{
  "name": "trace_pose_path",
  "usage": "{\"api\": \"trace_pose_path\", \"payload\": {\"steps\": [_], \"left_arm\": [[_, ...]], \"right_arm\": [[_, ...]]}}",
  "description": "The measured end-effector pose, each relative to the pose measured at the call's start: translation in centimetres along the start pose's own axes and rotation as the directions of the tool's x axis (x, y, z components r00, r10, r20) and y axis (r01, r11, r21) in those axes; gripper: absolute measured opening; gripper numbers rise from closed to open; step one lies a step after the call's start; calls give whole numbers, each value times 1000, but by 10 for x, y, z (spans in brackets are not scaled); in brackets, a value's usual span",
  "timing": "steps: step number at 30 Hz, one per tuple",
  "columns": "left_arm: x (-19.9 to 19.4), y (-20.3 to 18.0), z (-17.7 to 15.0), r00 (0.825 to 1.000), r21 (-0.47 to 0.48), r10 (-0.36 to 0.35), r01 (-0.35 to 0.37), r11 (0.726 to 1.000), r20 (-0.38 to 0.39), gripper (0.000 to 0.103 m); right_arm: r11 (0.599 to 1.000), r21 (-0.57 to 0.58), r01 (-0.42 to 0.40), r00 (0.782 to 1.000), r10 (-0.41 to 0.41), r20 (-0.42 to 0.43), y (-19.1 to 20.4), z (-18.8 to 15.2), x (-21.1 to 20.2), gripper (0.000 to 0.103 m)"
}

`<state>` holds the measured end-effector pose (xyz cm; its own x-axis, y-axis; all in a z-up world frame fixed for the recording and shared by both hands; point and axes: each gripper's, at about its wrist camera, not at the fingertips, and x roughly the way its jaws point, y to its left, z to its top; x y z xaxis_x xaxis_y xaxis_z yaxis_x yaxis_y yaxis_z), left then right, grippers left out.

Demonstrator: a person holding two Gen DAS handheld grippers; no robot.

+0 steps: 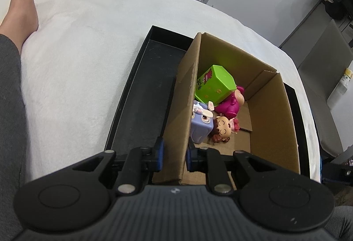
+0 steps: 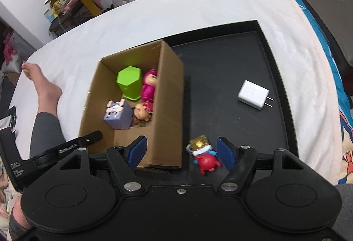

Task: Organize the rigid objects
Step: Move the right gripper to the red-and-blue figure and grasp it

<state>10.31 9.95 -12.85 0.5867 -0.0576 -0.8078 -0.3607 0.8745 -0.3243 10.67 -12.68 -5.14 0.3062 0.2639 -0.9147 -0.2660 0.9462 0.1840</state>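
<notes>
The red figurine [image 2: 205, 158] lies beside the box [image 2: 167, 95], between the right tool's [image 2: 181, 153] spread fingers; the left tool [image 1: 174, 153] clamps the box wall.

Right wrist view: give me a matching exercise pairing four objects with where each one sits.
Objects:
1. white wall charger with metal prongs
2. green hexagonal plastic container
3. red round toy figure with gold cap
4. brown cardboard box

Places:
A. between the open fingers of the right hand-held gripper
B. inside the box
C. alone on the tray's right side
D. standing on the black tray

Pairs: 1-C, 2-B, 3-A, 4-D
</notes>
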Motion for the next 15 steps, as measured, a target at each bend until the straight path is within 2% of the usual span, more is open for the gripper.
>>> {"api": "trace_pose_path", "payload": {"steps": [15], "left_arm": [[-6,6,3,999,-41,33,-32,999,22,17]], "right_arm": [[998,56,31,998,-28,-56,-31,-16,22,69]]}}
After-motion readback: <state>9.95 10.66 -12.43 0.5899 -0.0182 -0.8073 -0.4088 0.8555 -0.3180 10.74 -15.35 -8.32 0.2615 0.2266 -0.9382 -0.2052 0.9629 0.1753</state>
